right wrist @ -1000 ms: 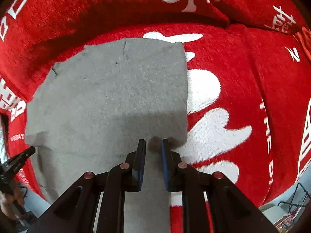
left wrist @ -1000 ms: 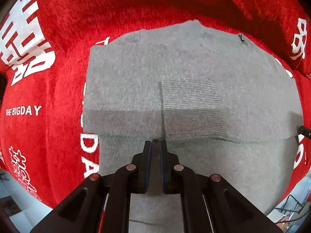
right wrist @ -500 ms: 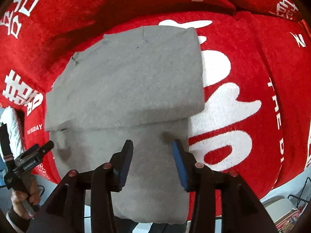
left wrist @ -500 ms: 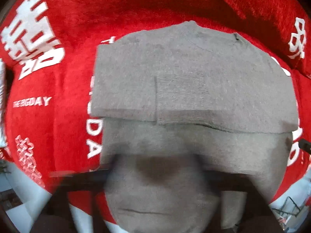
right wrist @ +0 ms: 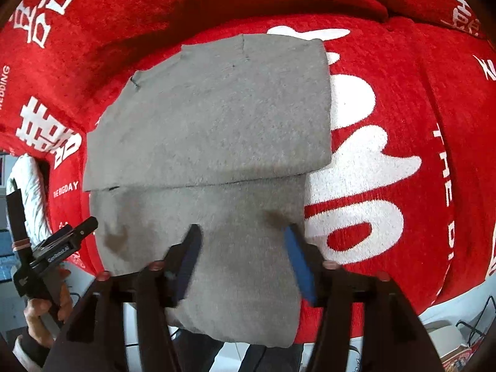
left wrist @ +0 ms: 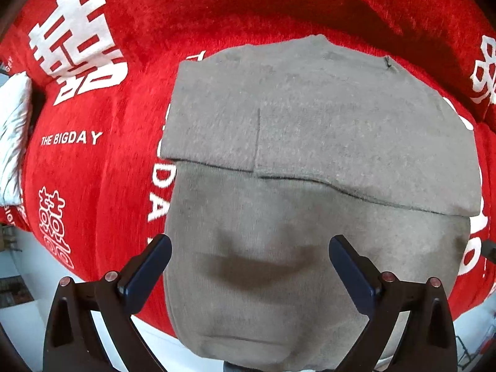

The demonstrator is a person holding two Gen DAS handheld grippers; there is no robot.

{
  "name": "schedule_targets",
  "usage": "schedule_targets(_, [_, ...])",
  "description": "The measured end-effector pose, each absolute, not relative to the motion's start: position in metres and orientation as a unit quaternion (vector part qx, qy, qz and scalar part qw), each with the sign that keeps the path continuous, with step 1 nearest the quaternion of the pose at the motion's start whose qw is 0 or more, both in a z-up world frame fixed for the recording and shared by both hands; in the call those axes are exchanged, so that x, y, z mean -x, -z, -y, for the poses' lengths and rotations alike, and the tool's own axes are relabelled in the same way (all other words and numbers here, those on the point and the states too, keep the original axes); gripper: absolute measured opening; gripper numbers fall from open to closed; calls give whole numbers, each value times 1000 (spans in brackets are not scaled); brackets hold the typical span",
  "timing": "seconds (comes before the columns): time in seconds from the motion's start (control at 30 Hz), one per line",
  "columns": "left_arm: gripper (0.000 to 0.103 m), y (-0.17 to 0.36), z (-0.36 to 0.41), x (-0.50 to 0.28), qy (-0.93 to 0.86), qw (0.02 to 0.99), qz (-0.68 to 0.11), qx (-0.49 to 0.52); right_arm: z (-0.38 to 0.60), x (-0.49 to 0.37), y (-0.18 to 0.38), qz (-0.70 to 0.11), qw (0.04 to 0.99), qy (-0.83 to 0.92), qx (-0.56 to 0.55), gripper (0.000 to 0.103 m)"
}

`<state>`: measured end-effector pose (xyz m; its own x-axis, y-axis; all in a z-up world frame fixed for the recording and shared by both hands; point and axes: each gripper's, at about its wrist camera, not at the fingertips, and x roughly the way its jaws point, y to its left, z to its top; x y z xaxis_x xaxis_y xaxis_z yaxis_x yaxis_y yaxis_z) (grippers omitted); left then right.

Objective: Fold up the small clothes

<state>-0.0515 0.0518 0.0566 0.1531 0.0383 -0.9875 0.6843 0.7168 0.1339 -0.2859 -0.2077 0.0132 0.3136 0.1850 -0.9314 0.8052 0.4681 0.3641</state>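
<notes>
1. Looking down along my left gripper (left wrist: 249,259), I see its jaws spread wide with nothing clamped; the grey sweater (left wrist: 310,142) lies below and ahead of the fingers, and the pads press on no cloth.
2. My right gripper (right wrist: 245,249) has its jaws opening; sweater cloth shows between and under the fingers, but the pads stand clear of it, so it is let go.
3. I see no box, basket or other container in either view. The sweater lies straight on the red blanket (left wrist: 124,186).
4. The sweater is folded into a block. Its long axis runs away from my left gripper, from the near end that droops over the blanket's front edge to the far end where the neck is.
5. A folded layer covers the far part. Its free edge runs crosswise just ahead of both grippers, and a seam line runs along the long axis, ahead of the left gripper and a little to its left.
6. The near part hangs past the blanket's edge, under the fingers, with soft dents in the cloth.
7. In the right view, my left gripper (right wrist: 69,235) shows at the left, beside the sweater's near corner, gripped by a hand (right wrist: 43,316).
</notes>
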Motion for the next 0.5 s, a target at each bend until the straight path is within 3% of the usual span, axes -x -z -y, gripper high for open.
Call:
schedule_targets(0.07, [102, -56, -54, 54, 232, 697, -611, -295, 207, 288, -14, -533, 671, 225, -463, 71])
schedule_targets(0.13, [102, -57, -57, 58, 232, 698, -613, -290, 206, 288, -13, -529, 677, 214, -464, 84])
schedule_targets(0.5, [102, -57, -78, 72, 238, 691, -624, -276, 183, 287, -8, -516, 685, 170, -486, 84])
